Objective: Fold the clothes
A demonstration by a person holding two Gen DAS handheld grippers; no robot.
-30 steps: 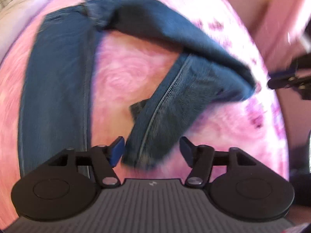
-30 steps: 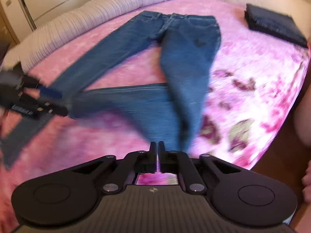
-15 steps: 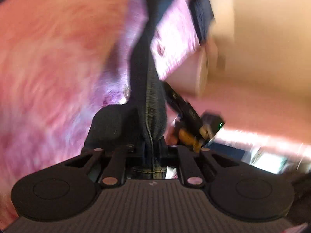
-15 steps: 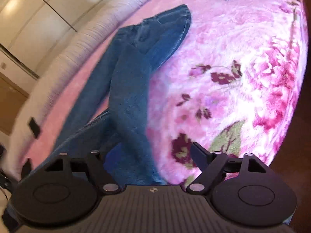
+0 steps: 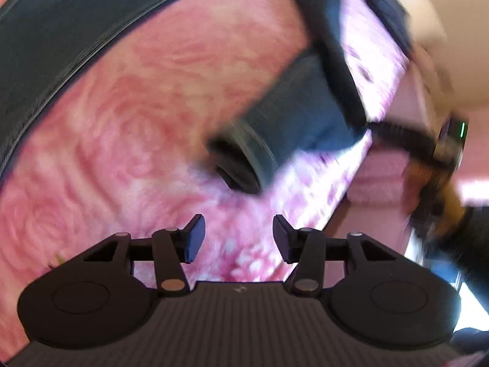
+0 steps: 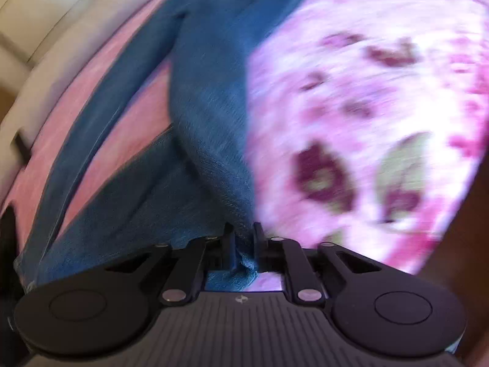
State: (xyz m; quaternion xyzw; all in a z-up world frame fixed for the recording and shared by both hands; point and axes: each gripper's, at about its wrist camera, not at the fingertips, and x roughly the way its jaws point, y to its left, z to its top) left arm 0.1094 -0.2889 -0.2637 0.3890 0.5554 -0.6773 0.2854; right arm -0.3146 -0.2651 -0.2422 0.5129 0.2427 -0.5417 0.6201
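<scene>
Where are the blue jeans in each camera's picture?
Left wrist: the jeans cross the top, one leg end hanging mid-picture above the open left gripper.
Right wrist: jeans fill left-center, pinched in the right gripper.
Shared landmark: the pink blanket.

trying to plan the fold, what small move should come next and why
Probably the left gripper, jaws just opened and empty, should move to the loose hem of the jeans and pinch it, since the right gripper just closed on the same leg.
</scene>
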